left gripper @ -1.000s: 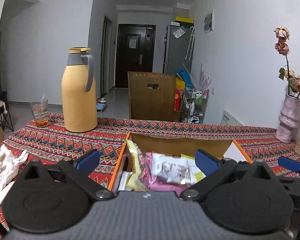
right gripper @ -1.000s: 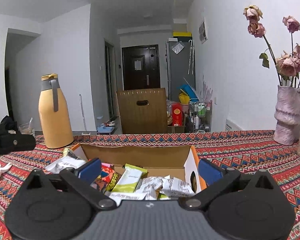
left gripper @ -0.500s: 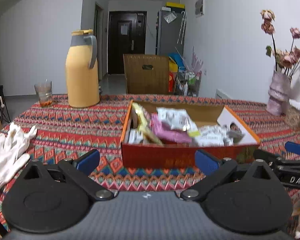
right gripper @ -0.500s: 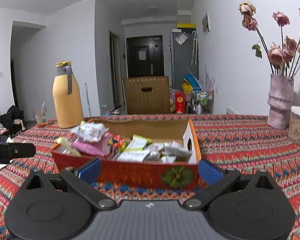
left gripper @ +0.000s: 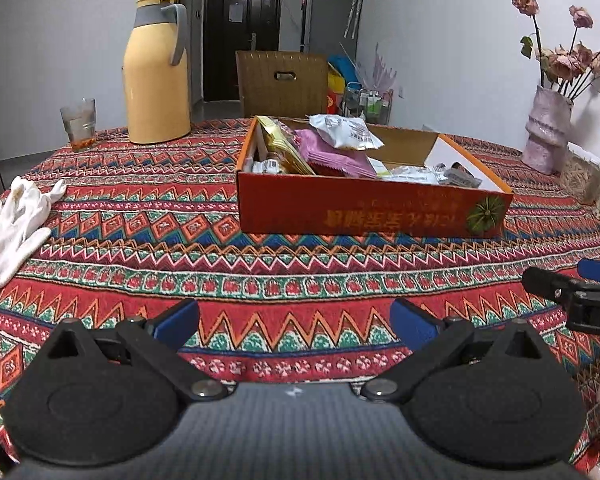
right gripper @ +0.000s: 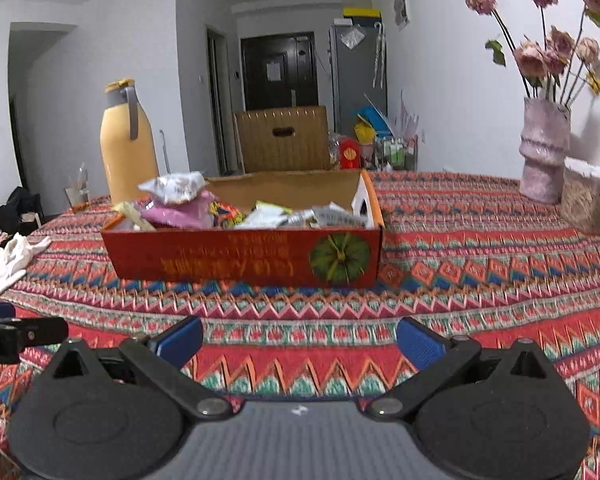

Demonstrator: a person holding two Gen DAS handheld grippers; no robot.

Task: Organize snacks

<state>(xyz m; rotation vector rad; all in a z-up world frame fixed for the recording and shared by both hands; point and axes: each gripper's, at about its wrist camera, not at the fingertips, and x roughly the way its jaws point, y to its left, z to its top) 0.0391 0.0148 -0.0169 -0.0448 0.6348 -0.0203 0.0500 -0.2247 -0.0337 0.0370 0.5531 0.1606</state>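
A: The cloth [left gripper: 148,216] has red, blue and green zigzags. The box [right gripper: 244,258] is orange-red with a green pumpkin.

B: The flask [left gripper: 156,80] is yellow, and the glove [left gripper: 12,228] is white.

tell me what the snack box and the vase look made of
Snack box: looks like cardboard, with a printed orange outside and a plain brown, matte inside. Vase: probably ceramic or stone, pale pink with a rough, mottled, ridged surface and no shine.
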